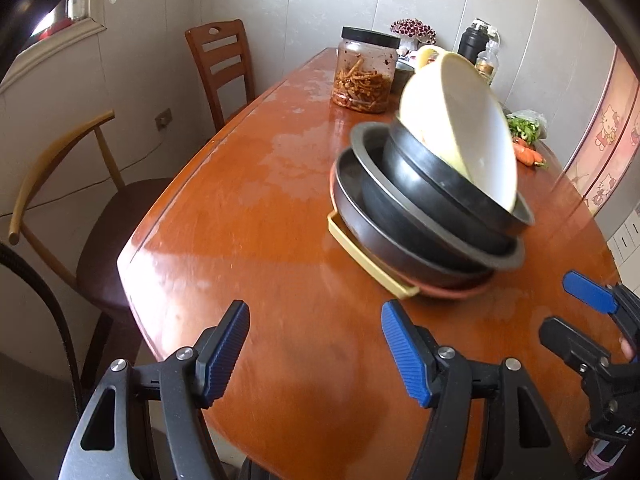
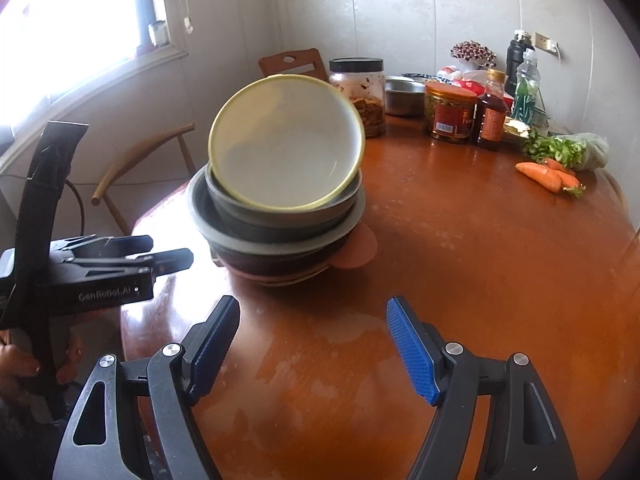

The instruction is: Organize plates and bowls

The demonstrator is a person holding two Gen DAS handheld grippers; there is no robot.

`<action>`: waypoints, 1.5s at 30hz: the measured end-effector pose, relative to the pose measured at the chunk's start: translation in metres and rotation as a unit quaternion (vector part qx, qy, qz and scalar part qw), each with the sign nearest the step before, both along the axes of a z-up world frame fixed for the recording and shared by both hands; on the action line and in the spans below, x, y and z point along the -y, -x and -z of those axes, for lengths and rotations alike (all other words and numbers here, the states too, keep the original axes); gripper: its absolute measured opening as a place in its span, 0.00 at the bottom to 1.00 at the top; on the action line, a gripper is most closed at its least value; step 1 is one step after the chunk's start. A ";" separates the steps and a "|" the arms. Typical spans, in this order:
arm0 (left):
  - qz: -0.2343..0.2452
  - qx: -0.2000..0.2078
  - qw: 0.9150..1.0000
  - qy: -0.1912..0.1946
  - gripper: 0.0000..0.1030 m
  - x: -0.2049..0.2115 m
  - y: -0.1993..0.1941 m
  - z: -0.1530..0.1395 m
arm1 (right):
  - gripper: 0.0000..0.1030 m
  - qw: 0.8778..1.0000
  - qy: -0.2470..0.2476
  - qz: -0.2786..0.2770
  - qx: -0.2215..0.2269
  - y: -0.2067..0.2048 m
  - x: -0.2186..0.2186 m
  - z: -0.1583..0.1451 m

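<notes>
A stack of dishes stands on the wooden table (image 1: 248,216). On top, a cream bowl (image 1: 460,128) with a yellow rim leans tilted inside a dark bowl (image 1: 436,196). Below lie dark grey plates (image 1: 360,204), a yellow plate (image 1: 360,252) and a salmon plate (image 1: 460,290). The stack also shows in the right wrist view, with the cream bowl (image 2: 286,144) on top. My left gripper (image 1: 316,344) is open and empty, short of the stack. My right gripper (image 2: 312,344) is open and empty, also short of it.
A jar of pickles (image 1: 366,72) stands behind the stack. Sauce jars and bottles (image 2: 464,112), a steel bowl (image 2: 404,94), greens and carrots (image 2: 548,174) sit at the far right. Chairs (image 1: 60,184) stand along the table's left side.
</notes>
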State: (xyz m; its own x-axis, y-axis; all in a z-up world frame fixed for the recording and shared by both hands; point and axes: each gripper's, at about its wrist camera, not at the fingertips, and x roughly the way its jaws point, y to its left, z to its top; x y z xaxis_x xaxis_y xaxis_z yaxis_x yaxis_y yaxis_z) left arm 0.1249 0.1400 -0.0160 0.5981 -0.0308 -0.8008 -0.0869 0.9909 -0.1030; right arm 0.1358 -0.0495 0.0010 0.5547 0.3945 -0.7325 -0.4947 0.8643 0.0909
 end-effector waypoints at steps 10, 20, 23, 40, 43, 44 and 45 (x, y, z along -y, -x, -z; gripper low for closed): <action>0.010 0.017 1.000 0.000 0.69 0.031 0.039 -0.003 | 0.76 1.000 0.004 -0.002 0.015 0.031 0.007 0.006; 0.005 0.022 1.000 0.001 0.71 0.056 0.073 0.000 | 0.76 0.999 0.016 0.011 0.050 0.062 0.029 0.003; 0.004 0.027 1.000 -0.001 0.71 0.061 0.082 -0.002 | 0.77 0.998 0.013 0.012 0.055 0.069 0.034 0.002; 0.001 0.054 0.999 0.004 0.75 0.077 0.120 -0.015 | 0.78 0.997 0.008 0.002 0.080 0.099 0.039 -0.003; 0.002 0.060 0.998 0.000 0.75 0.080 0.123 -0.018 | 0.78 0.997 0.005 0.003 0.083 0.103 0.042 -0.005; 0.002 0.061 0.998 0.002 0.75 0.080 0.124 -0.020 | 0.78 0.996 0.005 0.003 0.084 0.104 0.043 -0.005; 0.002 0.062 0.998 0.004 0.75 0.080 0.125 -0.021 | 0.78 0.996 0.005 0.003 0.084 0.104 0.044 -0.006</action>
